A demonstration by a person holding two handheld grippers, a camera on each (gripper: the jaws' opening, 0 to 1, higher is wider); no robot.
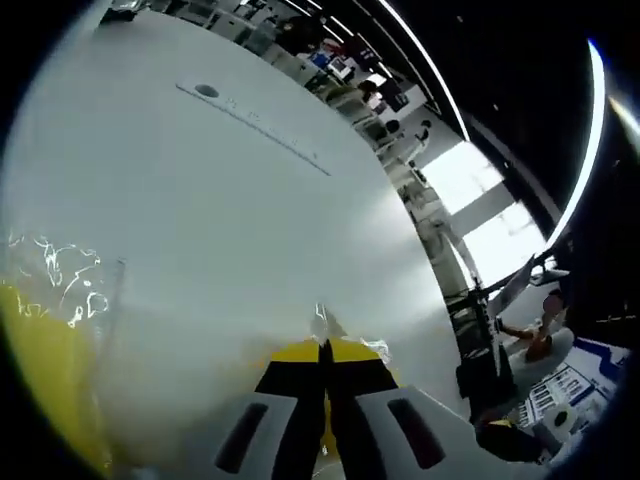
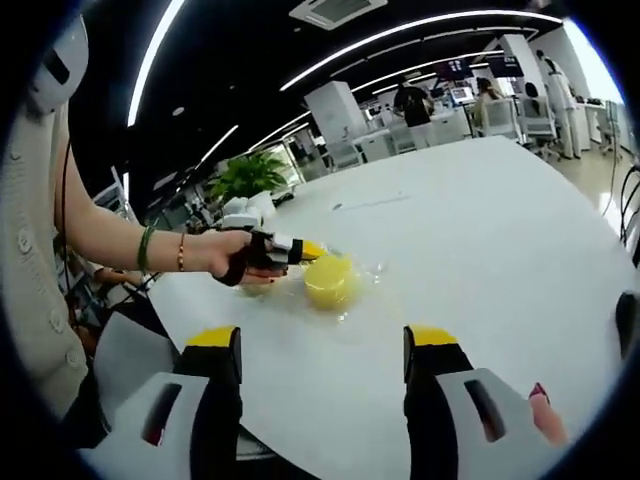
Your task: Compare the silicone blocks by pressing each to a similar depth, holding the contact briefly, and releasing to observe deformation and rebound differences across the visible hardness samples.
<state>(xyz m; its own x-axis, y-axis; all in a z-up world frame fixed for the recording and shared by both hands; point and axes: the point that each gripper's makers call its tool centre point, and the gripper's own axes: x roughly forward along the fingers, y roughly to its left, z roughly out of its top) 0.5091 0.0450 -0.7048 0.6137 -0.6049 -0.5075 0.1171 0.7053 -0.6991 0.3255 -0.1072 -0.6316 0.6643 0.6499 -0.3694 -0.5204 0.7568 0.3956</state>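
A round yellow silicone block (image 2: pixel 328 280) lies on the white table (image 2: pixel 500 230), on a sheet of crinkled clear wrap (image 2: pixel 372 272). In the left gripper view the block (image 1: pixel 40 350) sits at the far left under glinting wrap. My left gripper (image 1: pixel 322 347) is shut, its yellow tips together with a sliver of clear wrap (image 1: pixel 322 322) rising from between them. From the right gripper view, a hand holds that left gripper (image 2: pixel 300 250) with its tip against the block's left side. My right gripper (image 2: pixel 320 340) hangs open short of the block, nothing between its jaws.
The person's forearm with bracelets (image 2: pixel 160 250) reaches in from the left. A cable slot with a round hole (image 1: pixel 205 90) runs across the far table. A green plant (image 2: pixel 245 175), desks and standing people (image 2: pixel 412 100) are beyond the table.
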